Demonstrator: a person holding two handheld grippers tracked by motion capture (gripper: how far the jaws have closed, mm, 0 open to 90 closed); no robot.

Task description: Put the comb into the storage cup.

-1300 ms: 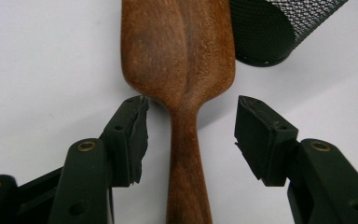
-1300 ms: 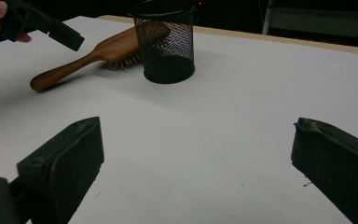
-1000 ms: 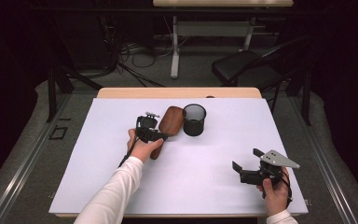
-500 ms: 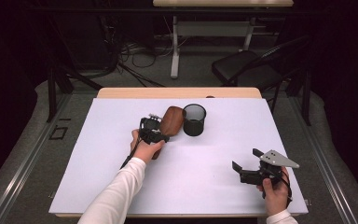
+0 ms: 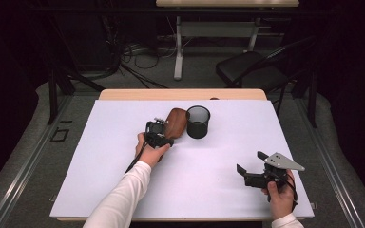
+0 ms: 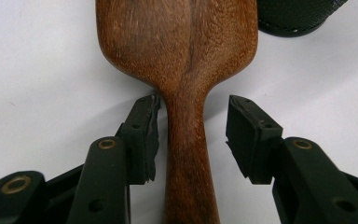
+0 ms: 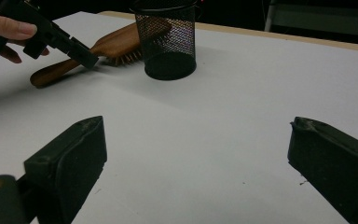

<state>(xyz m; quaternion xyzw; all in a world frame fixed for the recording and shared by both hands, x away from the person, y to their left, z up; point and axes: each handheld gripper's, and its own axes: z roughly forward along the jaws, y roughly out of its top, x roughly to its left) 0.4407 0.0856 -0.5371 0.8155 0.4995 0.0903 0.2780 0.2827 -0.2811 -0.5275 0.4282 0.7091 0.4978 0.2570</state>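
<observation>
Surface [image 5: 218,190] brightly, evenly lit from above; surroundings dark, near black. Shadows soft, short. Mild glare on white sheet. High view slightly soft. Left gripper view sharp on wooden brush [image 6: 182,56]; right gripper view dimmer, near jaws blurred

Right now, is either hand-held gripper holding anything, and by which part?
Nothing is gripped yet. The left hand-held gripper straddles the wooden hairbrush at its handle, with a gap at the right pad. The right hand-held gripper is open over bare table.

Brown wooden hairbrush [image 6: 177,51], black mesh cup [image 5: 198,122], white table [image 5: 218,190].
</observation>
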